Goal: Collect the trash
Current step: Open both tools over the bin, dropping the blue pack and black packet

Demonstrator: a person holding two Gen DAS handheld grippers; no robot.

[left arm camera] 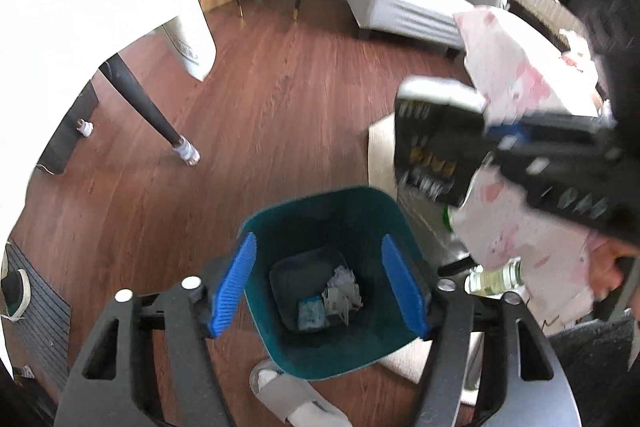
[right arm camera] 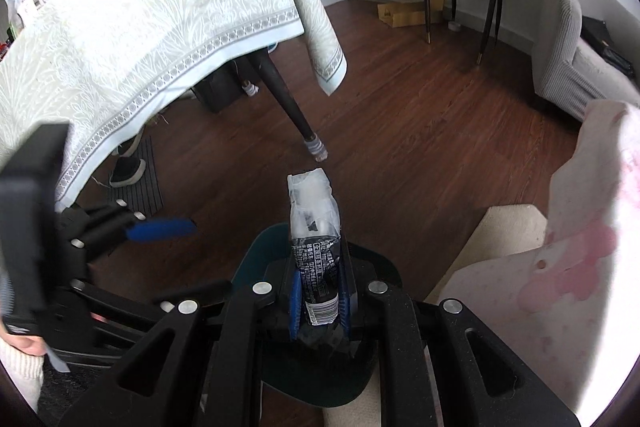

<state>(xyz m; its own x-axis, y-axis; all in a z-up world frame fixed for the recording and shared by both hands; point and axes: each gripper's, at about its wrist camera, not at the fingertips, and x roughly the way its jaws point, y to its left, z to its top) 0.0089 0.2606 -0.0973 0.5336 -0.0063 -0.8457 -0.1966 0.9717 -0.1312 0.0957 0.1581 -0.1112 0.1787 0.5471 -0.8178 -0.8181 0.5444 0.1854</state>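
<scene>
Trash still to be binned here is a crumpled plastic wrapper [right arm camera: 316, 247], black with white print at its near end and clear, empty film at its far end; it stands up between the blue pads of the right gripper [right arm camera: 320, 301], which is closed tight on its printed part.

Going from left to right in the right wrist view: a table draped in a pale patterned tablecloth [right arm camera: 160, 27] fills the far left, with a dark table leg [right arm camera: 288, 107] slanting down to the wooden floor [right arm camera: 420, 131]. Below it, at the left edge, the left gripper [right arm camera: 160, 229] shows from the side with one blue pad sticking out. In the middle sits the teal bin [right arm camera: 248, 259], mostly hidden under the right gripper, so the wrapper appears to hang just above its mouth. On the right lie a cream rug [right arm camera: 504, 235] and a pink-and-white cloth [right arm camera: 580, 267].

From the left wrist view, the left gripper [left arm camera: 320, 283] has its jaws standing apart and nothing between them; it looks straight down into the bin [left arm camera: 320, 355], where scraps of paper and a small blue packet [left arm camera: 312, 311] already lie at the bottom. To the right, the right gripper's body is a dark blur.

The wrapper looks very light, thin and limp, and likely slick, so it would crush rather than resist. The present hold on the doubled, printed end seems sound; the clear end would probably slip or fold. On release it may cling to a pad or drift, so letting go low over the bin seems wise.
</scene>
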